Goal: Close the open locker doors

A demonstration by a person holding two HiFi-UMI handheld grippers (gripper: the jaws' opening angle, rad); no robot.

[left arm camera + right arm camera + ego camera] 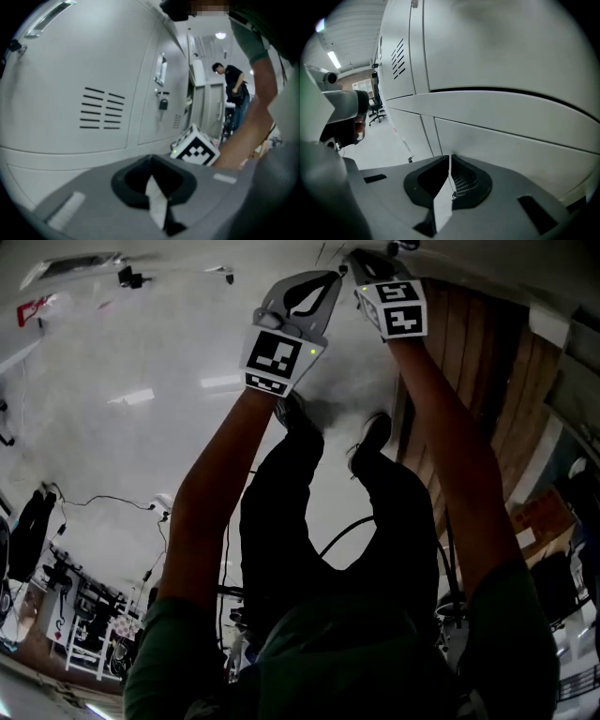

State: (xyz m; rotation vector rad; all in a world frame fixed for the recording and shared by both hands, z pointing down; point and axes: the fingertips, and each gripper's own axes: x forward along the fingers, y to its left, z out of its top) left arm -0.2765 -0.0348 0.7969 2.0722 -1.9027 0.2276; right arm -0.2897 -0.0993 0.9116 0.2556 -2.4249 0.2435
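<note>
In the left gripper view, white locker doors run past me: one with vent slits, then one with a hanging padlock. Farther along, a door stands ajar. My left gripper is shut with nothing in it, and the right gripper's marker cube sits just beyond it. My right gripper is shut and empty, its tips close to a plain white locker panel. In the head view both grippers are held out ahead side by side, left gripper and right gripper.
A person in black stands at the far end of the locker row. An office chair stands down the aisle in the right gripper view. A wood-panelled surface lies to the right of my arms, and racks and cables are at the lower left.
</note>
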